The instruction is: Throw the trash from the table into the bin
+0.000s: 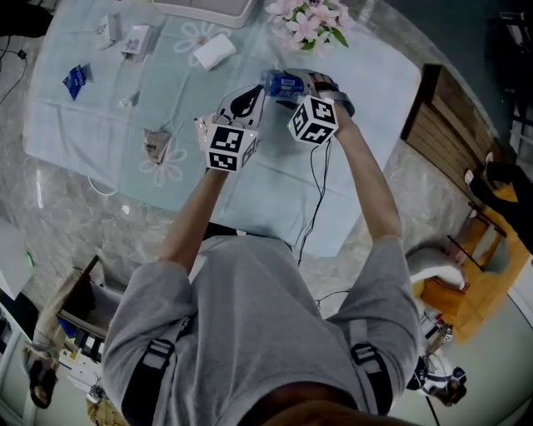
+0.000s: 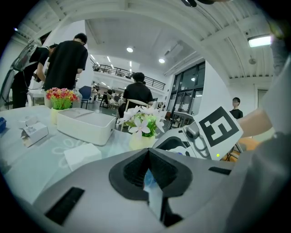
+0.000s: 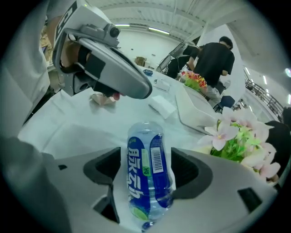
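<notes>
Blue label, clear plastic: the bottle (image 3: 145,175) lies between the two pads of the right tongs (image 3: 145,169). Those tongs are open wide, with one pad on each side of the bottle. A thin strip of pale cloth shows between the bottle and one pad, so they are not squeezing it. The bottle is on the counter (image 1: 366,79), near the pot of pink and white flowers (image 1: 308,21) (the pot stands at the far edge).

The left tongs (image 2: 148,164) are closed tight, pad against pad, and I cannot make out anything held in them. They hang just beside the right tongs, above the cloth, and both point away from the person.

More bits lie on the counter, well apart from the bottle. A crumpled brown wrapper (image 1: 156,146) is the one closest to the left tongs. A blue packet (image 1: 75,80) is far off to the left. A white folded paper (image 1: 214,50) and a white tray (image 1: 208,10) sit toward the far edge.
</notes>
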### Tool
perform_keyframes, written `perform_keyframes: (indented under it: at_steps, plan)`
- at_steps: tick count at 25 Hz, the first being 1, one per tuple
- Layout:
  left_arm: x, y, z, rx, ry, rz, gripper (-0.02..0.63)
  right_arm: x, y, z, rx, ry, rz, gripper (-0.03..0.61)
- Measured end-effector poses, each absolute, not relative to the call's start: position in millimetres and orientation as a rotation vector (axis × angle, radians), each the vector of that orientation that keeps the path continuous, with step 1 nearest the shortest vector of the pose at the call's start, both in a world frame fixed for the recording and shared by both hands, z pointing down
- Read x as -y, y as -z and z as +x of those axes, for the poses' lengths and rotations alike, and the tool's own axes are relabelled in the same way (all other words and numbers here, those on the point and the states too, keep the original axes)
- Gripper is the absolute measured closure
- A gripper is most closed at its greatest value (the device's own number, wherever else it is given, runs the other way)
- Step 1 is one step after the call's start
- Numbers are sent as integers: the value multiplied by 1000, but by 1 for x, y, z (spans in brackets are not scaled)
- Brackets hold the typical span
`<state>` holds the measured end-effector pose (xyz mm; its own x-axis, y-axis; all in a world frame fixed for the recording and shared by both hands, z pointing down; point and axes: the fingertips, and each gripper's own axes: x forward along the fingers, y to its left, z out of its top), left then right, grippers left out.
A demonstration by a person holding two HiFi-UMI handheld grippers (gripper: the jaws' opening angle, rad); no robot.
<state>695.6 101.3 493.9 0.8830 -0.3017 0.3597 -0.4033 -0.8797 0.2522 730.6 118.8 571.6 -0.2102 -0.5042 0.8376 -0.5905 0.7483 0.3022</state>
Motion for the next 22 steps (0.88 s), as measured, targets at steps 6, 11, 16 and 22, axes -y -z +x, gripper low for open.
perform_keyframes:
  at_steps: [6,11,16,22]
  plan:
    - [-96,-498,692,512,-455,2717,609,-112,-588,732,1830,-120,766,215]
    - [-92,-499,689,512,-454,2708,609,-109,-600,733,1808,-140,703,209]
    - [-88,-502,686,507,-462,2693,609,-107,-604,732,1799,-147,682,218]
    - [-89,-505,685,506,-461,2690,609,-106,-604,732,1799,-153,686,232]
